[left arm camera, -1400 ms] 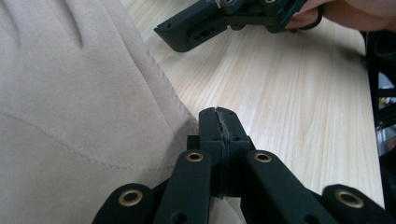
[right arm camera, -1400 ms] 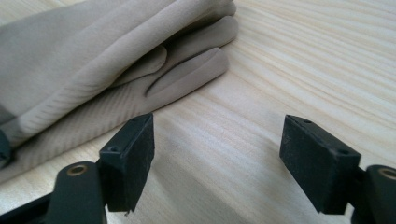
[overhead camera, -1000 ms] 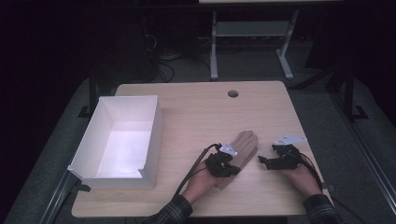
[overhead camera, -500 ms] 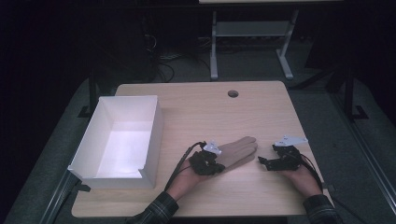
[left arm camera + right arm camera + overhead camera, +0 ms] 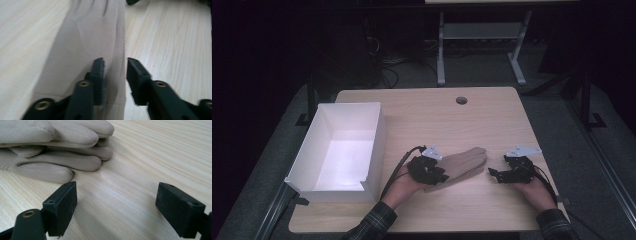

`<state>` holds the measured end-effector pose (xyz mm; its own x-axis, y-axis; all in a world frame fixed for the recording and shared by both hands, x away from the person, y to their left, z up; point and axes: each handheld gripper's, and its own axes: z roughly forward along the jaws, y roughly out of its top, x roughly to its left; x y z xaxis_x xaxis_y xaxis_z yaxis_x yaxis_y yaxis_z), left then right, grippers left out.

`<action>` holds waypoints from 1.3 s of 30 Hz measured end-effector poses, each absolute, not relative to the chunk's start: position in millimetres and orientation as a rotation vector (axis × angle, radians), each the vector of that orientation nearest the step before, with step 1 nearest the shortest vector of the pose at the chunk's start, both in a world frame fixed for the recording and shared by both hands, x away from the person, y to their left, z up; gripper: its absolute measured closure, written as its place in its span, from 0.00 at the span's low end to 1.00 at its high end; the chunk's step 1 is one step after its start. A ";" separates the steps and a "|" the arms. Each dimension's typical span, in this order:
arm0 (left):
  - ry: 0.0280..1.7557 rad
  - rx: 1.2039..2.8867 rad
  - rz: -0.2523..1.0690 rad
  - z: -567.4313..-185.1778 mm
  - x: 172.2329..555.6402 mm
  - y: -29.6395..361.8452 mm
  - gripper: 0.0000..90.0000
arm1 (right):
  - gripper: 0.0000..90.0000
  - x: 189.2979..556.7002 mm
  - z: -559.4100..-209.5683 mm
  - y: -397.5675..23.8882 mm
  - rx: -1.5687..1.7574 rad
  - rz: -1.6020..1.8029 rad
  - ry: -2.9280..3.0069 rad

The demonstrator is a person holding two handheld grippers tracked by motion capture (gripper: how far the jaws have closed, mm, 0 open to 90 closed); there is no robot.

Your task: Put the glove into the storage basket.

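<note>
Two grippers rest low over the near part of the wooden table, with a beige glove lying flat between them. In the high view the left gripper sits at the cuff end of the glove, the person's left hand behind it and a plaid sleeve at the table's near edge. The left gripper view shows its two black jaws partly parted over the cuff, having just been opening; the glove's edge runs through the gap between them, and the pads do not press on the fabric. The right gripper lies just beside the glove's fingertips, apart from them, with the right hand behind it. In the right gripper view its jaws stand spread wide over bare wood, nothing between them, and the glove's fingers lie stacked and curled near the left jaw without touching it. A white box, open at the top, stands on the left side of the table, well apart from the glove. A small round hole sits near the table's far edge.
</note>
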<state>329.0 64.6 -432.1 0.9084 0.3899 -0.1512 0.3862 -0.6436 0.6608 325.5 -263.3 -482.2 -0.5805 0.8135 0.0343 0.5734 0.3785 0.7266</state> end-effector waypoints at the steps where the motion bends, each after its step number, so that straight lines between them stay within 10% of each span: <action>1: 0.547 2.329 0.001 -431.0 330.7 63.1 0.65 | 0.19 325.5 -482.2 -263.3 1.213 1.022 2.314; 14: 0.435 2.403 0.076 -424.7 357.1 37.0 0.20 | 0.19 325.5 -482.2 -263.3 1.214 1.022 2.314; 39: 0.478 2.507 0.068 -457.1 371.8 16.0 0.15 | 0.19 325.4 -482.2 -263.2 1.213 1.022 2.317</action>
<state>371.8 16.0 -457.1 0.9346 0.3512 -0.0561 0.3218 -0.7677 0.5541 325.4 -263.2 -482.2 -0.5822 0.8123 0.0357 0.5740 0.3795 0.7257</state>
